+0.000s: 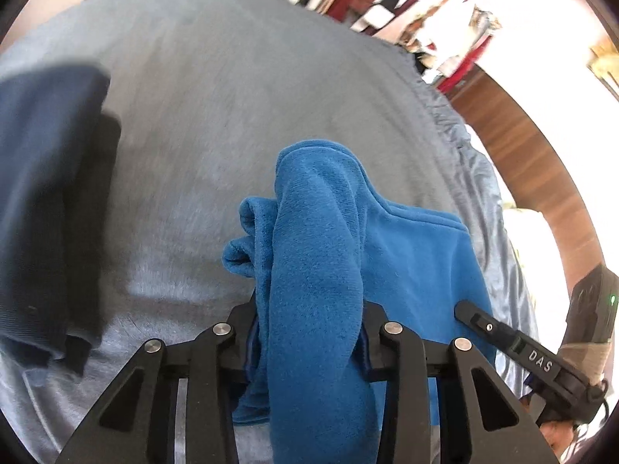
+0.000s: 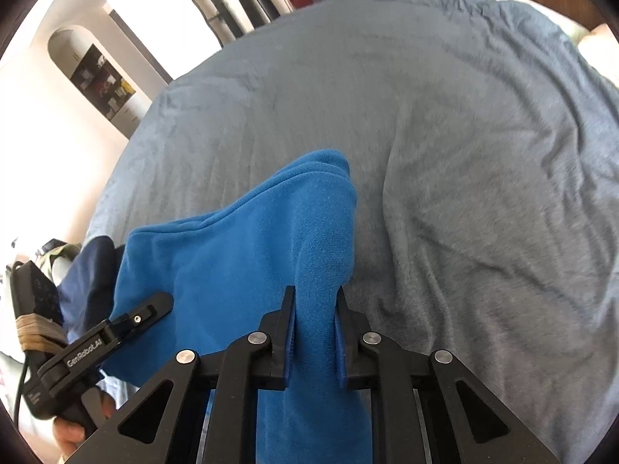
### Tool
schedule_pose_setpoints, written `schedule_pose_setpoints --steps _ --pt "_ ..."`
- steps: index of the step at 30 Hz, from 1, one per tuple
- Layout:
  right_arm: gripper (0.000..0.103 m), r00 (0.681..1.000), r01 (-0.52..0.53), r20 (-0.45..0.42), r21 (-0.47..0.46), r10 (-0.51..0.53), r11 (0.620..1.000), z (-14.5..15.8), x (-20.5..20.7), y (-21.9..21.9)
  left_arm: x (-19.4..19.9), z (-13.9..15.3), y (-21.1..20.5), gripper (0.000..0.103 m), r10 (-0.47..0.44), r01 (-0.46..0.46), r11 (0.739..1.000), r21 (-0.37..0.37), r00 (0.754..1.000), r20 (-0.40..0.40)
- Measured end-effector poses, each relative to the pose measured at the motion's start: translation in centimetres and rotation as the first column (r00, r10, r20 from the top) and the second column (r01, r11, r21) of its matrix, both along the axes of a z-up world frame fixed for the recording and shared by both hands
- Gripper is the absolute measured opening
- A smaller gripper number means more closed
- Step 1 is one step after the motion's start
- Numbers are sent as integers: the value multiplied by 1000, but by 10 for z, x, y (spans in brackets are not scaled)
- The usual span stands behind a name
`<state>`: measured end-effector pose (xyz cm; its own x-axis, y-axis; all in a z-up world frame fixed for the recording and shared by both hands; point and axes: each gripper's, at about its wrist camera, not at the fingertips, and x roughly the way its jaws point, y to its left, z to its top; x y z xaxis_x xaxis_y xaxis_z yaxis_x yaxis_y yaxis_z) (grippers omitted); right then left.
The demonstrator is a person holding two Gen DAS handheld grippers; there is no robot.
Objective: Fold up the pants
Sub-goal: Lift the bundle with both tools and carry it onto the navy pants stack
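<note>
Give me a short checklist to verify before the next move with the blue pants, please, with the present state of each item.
1. Left gripper shut on the blue pants: ok.
2. Right gripper shut on the pants: ok.
3. Fabric between the two grips is smooth: not ok, it bunches.
4. Grey bedcover ahead is free for laying down: ok.
5. Dark blue garment is apart from the pants: ok in the left view.
6. Hanging lower part of the pants: cannot tell.

Pants (image 1: 321, 255) on bed (image 1: 216, 123), dark garment (image 1: 42, 201) left of them
</note>
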<state>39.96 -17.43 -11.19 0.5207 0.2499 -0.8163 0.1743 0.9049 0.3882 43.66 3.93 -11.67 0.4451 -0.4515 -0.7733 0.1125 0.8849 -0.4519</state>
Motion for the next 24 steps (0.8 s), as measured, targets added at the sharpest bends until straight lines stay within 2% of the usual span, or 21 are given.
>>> schedule_pose_setpoints --steps 7,11,16,21,24 --pt "17 997 -12 82 -55 17 998 47 -18 5 -17 53 10 36 -1 2 1000 -9 995 97" --pt "17 990 -34 134 -63 42 997 77 -26 17 -29 86 35 36 26 -24 1000 -15 990 137" --pt "17 975 -92 199 -55 102 994 111 -22 47 -42 127 81 36 79 -85 996 20 979 188" --pt "17 951 -178 254 -12 175 984 128 -12 93 -49 155 140 36 144 -163 985 63 961 238" --pt "17 929 -244 287 2 233 970 131 -1 127 -47 162 172 36 175 -206 974 92 949 264"
